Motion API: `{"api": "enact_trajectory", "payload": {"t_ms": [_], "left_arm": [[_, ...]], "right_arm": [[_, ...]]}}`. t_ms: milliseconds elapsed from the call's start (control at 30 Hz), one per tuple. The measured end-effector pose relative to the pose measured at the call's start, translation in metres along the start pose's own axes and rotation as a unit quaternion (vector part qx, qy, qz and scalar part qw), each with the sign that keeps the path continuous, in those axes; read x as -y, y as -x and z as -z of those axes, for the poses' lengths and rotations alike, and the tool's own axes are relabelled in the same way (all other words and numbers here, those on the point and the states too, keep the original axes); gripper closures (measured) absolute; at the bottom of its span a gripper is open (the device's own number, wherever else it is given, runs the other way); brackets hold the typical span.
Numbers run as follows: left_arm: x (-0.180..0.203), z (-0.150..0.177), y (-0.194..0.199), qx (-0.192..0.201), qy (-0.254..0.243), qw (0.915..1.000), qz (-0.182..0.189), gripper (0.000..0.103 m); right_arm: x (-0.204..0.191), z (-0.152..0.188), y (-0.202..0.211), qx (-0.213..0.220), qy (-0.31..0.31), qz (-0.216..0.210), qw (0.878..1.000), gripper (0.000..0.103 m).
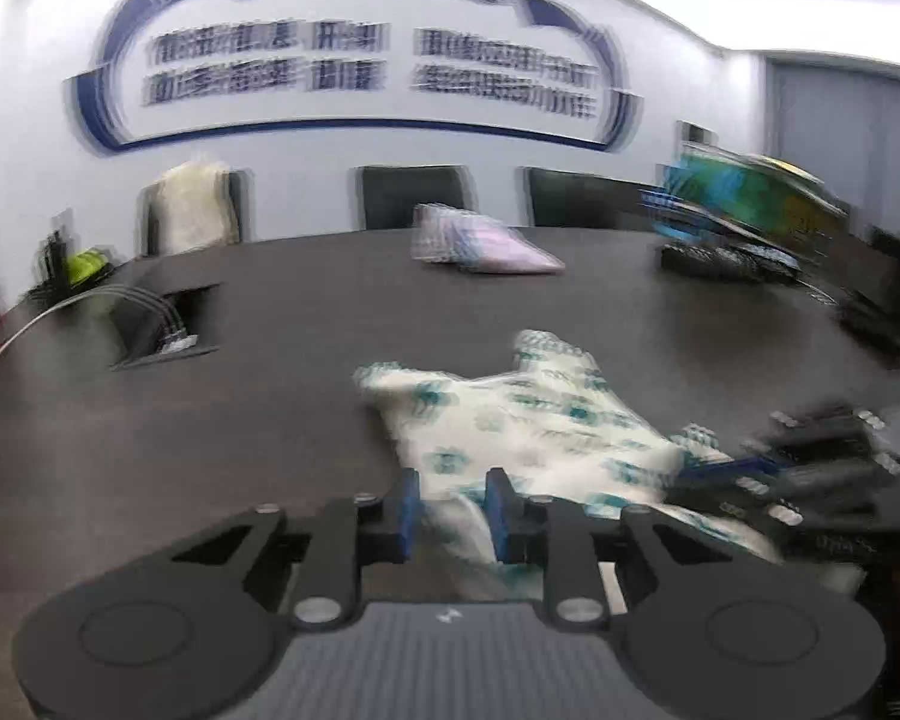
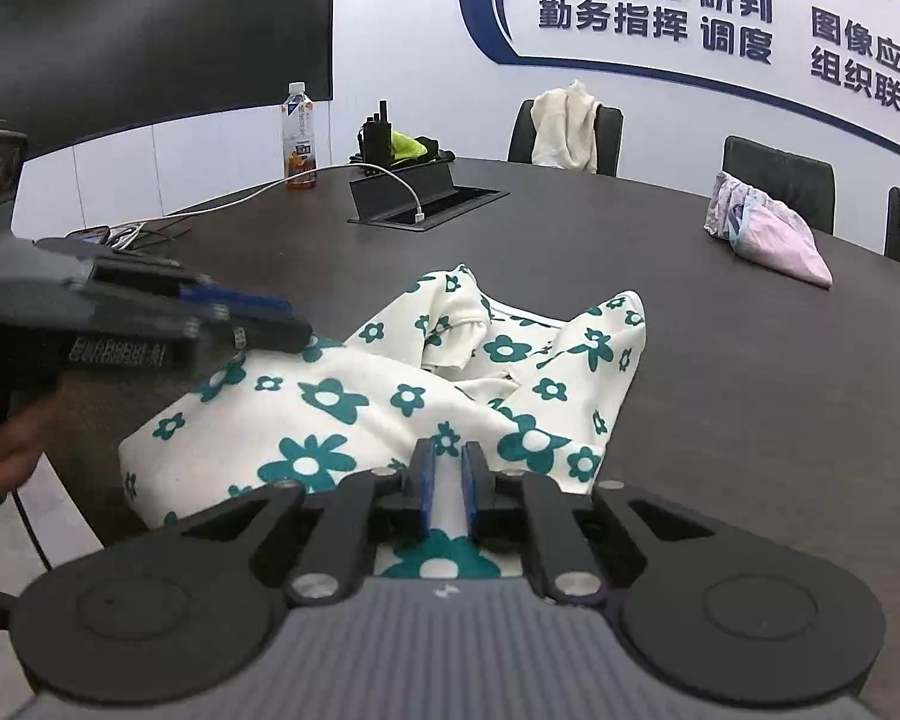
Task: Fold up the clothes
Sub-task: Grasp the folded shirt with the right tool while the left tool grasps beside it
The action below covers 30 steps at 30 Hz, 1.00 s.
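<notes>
A cable (image 2: 330,174) is plugged into the open socket box (image 2: 426,198) in the table (image 2: 750,420). The floral shirt (image 2: 342,396) lies crumpled near the edge — pinched by the nearly closed right gripper (image 2: 447,474). The left gripper (image 1: 453,501) is seen with jaws apart around cloth; a pink bundle (image 2: 768,234) lies beyond.

Both grippers low and near, side by side

Right gripper (image 2: 447,471) has its jaws almost together, pinching; left gripper (image 1: 453,501), blurred, seems parted a little wider, with a hand (image 2: 6,420) behind it

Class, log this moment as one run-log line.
task: fold clothes | right claw: shut on cream green-flowered cotton garment | left claw: open around its edge | dark wooden table: garment crumpled
</notes>
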State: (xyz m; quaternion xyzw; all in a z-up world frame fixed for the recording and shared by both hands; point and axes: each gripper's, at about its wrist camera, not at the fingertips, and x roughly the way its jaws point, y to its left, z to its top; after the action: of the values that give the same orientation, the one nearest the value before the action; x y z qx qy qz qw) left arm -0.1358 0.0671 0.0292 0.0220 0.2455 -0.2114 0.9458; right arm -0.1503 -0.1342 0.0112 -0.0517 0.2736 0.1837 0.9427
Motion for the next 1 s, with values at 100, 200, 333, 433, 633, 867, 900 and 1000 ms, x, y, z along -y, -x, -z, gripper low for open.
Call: {"api": "enact_trajectory", "payload": {"t_ms": [100,200,333,433,633,867,900,1000], "left_arm": [[0.003,0.0,0.014,0.021,-0.018,0.9992,0.029,0.084],[0.022,0.004,0.036,0.065,-0.087,0.99,0.09,0.065],[0.047,0.012,0.041,0.056,-0.203,0.9638,0.164,0.043],[0.049,0.017,0.026,0.013,-0.236,0.9557,0.175,0.041],[0.04,0.016,0.016,-0.054,-0.196,0.9567,0.209,0.042],[0.045,0.023,0.049,-0.011,-0.248,0.9397,0.235,0.038],[0.047,0.024,0.052,0.0,-0.269,0.9362,0.226,0.036],[0.054,0.028,0.054,0.026,-0.339,0.9182,0.203,0.031]], "right_arm": [[-0.002,0.0,-0.001,-0.007,0.007,0.001,1.0,0.093],[-0.003,-0.001,-0.002,-0.014,0.017,0.0,1.0,0.093],[-0.002,-0.003,-0.003,-0.023,0.027,-0.005,0.999,0.093],[-0.003,-0.003,-0.001,-0.027,0.031,-0.004,0.999,0.093],[-0.004,0.002,0.006,-0.033,0.028,-0.005,0.999,0.093],[0.004,-0.011,0.003,-0.032,0.017,-0.02,0.999,0.094],[0.006,-0.014,0.001,-0.031,0.016,-0.023,0.999,0.091],[0.01,-0.023,-0.003,-0.029,0.012,-0.03,0.999,0.059]]}}
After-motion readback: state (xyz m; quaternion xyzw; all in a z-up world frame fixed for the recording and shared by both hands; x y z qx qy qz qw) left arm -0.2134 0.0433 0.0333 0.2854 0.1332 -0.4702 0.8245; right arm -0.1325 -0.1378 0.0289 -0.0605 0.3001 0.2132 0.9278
